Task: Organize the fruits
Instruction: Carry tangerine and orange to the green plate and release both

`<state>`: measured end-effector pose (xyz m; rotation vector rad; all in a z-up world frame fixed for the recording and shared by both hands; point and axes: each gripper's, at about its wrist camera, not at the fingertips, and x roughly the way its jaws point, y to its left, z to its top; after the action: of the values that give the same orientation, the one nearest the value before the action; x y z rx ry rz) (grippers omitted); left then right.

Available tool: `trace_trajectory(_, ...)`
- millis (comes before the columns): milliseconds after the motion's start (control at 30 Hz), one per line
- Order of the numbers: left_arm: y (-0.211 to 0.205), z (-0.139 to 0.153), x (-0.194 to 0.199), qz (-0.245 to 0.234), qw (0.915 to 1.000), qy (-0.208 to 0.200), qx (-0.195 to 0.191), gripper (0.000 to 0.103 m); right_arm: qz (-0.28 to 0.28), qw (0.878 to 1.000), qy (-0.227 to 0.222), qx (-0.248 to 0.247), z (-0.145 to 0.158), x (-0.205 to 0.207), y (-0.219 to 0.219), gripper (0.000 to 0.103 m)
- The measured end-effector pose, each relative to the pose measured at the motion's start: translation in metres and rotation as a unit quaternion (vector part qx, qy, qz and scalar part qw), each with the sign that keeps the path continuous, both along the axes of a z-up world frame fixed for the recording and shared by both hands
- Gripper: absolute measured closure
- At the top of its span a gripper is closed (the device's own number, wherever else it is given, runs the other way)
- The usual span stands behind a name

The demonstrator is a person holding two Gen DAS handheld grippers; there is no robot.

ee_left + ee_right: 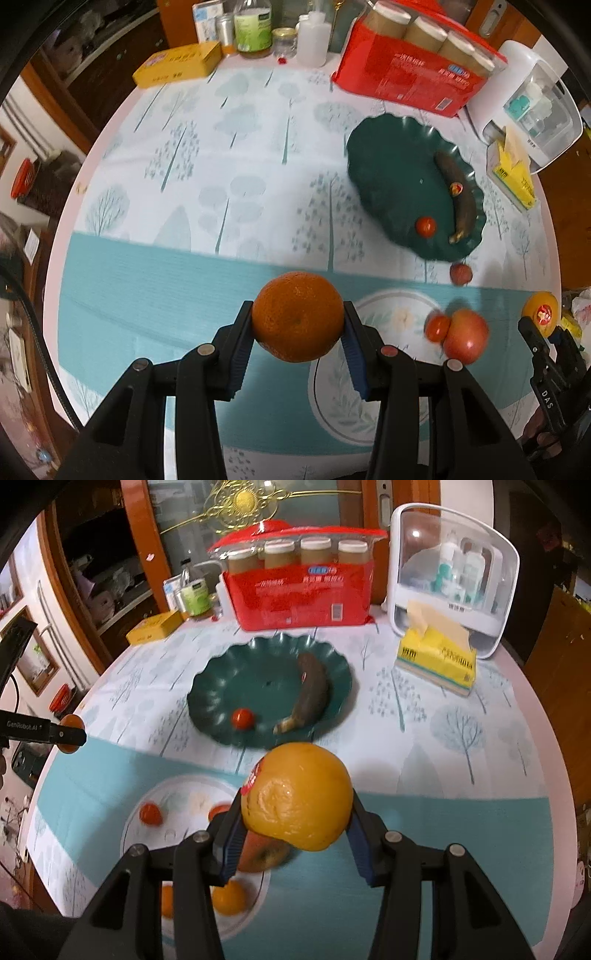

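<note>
Two grippers were each clamped on a fruit above the table. Left gripper point(298, 325) pinched a dark orange tangerine point(298, 315) between its blue pads; right gripper point(295, 825) gripped a paler orange point(297, 797) bearing a red sticker. Directly below the right one lay an apple point(258, 853) and a small tomato point(150, 813) on the tablecloth point(443, 830). Farther off, the green plate point(221, 686) held a blackened banana point(312, 690) and a second tomato point(242, 719). Beyond it stood a red package point(299, 594).
</note>
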<state>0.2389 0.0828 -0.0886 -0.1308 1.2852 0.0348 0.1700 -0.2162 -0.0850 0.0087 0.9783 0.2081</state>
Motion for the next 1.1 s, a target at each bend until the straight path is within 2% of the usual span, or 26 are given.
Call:
trace_trajectory(300, -0.018, 0.011, 0.048, -0.035, 0.9993, -0.017, 0.002, 0.059, -0.014, 1.0, -0.016, 0.008, 0.008, 0.041, 0.007, 0.053)
trace_trajectory(600, -0.04, -0.003, 0.089, -0.07, 0.9975, -0.015, -0.005, 0.059, -0.006, 1.0, -0.027, 0.008, 0.003, 0.082, 0.032, 0.053)
trace_trajectory(867, -0.061, -0.027, 0.115, -0.112, 0.9922, -0.025, -0.05, 0.059, -0.001, 1.0, -0.003, 0.024, -0.024, 0.108, 0.049, 0.053)
trace_trajectory(1100, -0.075, -0.055, 0.125, -0.137, 0.9878, -0.018, -0.072, 0.059, 0.0, 0.999, 0.022, 0.036, -0.052, 0.121, 0.054, 0.053)
